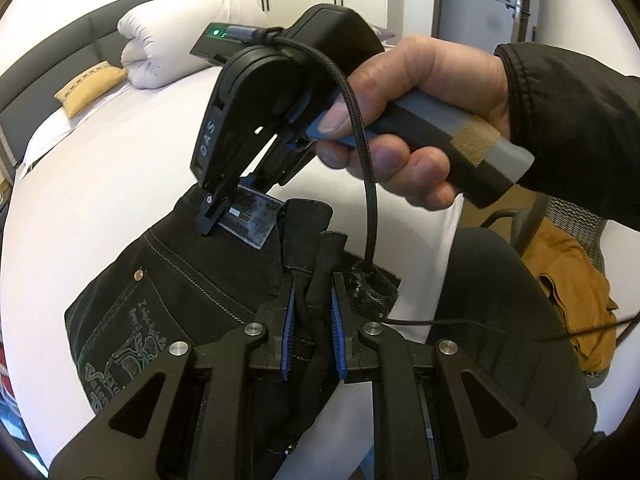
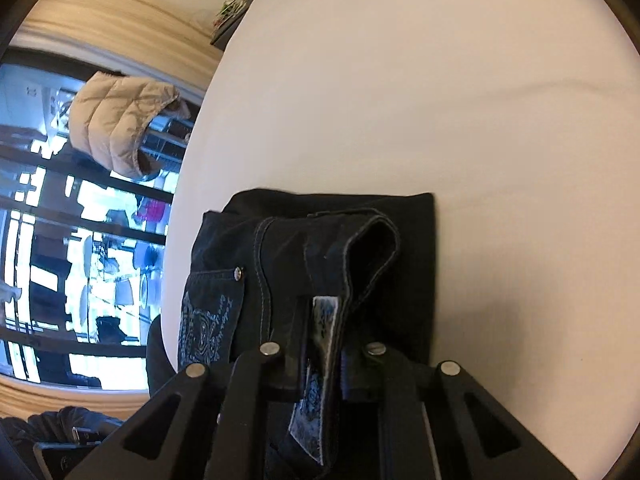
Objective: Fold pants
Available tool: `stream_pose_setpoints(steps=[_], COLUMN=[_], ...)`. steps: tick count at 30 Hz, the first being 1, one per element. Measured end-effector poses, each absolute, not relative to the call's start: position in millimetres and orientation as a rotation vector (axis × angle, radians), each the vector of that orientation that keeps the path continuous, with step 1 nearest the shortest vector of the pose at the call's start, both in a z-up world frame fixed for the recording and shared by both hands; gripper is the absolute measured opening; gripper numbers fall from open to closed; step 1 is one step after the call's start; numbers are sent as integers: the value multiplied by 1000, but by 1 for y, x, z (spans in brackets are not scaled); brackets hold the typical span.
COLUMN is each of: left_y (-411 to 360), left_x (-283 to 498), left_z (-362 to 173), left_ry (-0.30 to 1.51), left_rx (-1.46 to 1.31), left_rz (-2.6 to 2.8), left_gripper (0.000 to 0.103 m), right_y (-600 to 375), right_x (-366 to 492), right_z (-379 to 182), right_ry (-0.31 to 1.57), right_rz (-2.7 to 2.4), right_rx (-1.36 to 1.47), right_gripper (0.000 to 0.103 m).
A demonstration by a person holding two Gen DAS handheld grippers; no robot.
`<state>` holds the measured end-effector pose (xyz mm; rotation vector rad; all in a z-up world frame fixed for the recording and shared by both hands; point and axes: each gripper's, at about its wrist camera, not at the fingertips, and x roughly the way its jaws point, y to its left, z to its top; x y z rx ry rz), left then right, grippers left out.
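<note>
White bedding covers the wide bed (image 1: pixel 120 152) that serves as the work surface, with a rolled white duvet (image 1: pixel 176 36) and a mustard-yellow cushion (image 1: pixel 90 86) against the grey headboard; an ochre jacket (image 1: pixel 572 288) lies over a wicker chair at the bedside.

Black denim pants with pale topstitching (image 1: pixel 168 292) rest on the sheet as an already doubled bundle, the embroidered back pocket (image 1: pixel 120 344) facing up. Both tools engage the waistband end. The left gripper (image 1: pixel 313 320) is clenched on an upright pleat of black cloth between its blue-padded fingers (image 1: pixel 289 320). The right gripper (image 1: pixel 214 216), held in the bare right hand (image 1: pixel 416 120), pinches the waistband at the silvery-grey brand patch (image 1: pixel 252 220); in its own view that patch (image 2: pixel 324 360) stands gripped between its black fingers, closed upon it.

Assessment: the two grips sit near one another along the waistband, the right slightly farther out over the bed. The bundle's long axis appears to run away from the right gripper toward the far folded edge (image 2: pixel 400 196) (the right wrist view shows this best). The coming fold would likely carry the waistband along that axis, both hands travelling level. Uneven lift risks skewing the stack.
</note>
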<state>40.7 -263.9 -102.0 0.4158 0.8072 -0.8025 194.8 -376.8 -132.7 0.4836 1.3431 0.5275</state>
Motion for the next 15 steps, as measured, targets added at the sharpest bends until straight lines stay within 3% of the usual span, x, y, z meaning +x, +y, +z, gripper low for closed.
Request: stream_pose_setpoints(steps=[12,15], left_y=[-276,-269], left_x=[46,49], left_z=[-145,-134], left_ry=[884,917], left_rx=[450,373], left_rz=[-831,-869], left_gripper=[17,26], right_y=[-399,-413], right_x=[184,181], right_z=[-168,-167], right_ry=[1292,1281], right_rz=[535,533], right_rx=[596,663], right_gripper=[12,18])
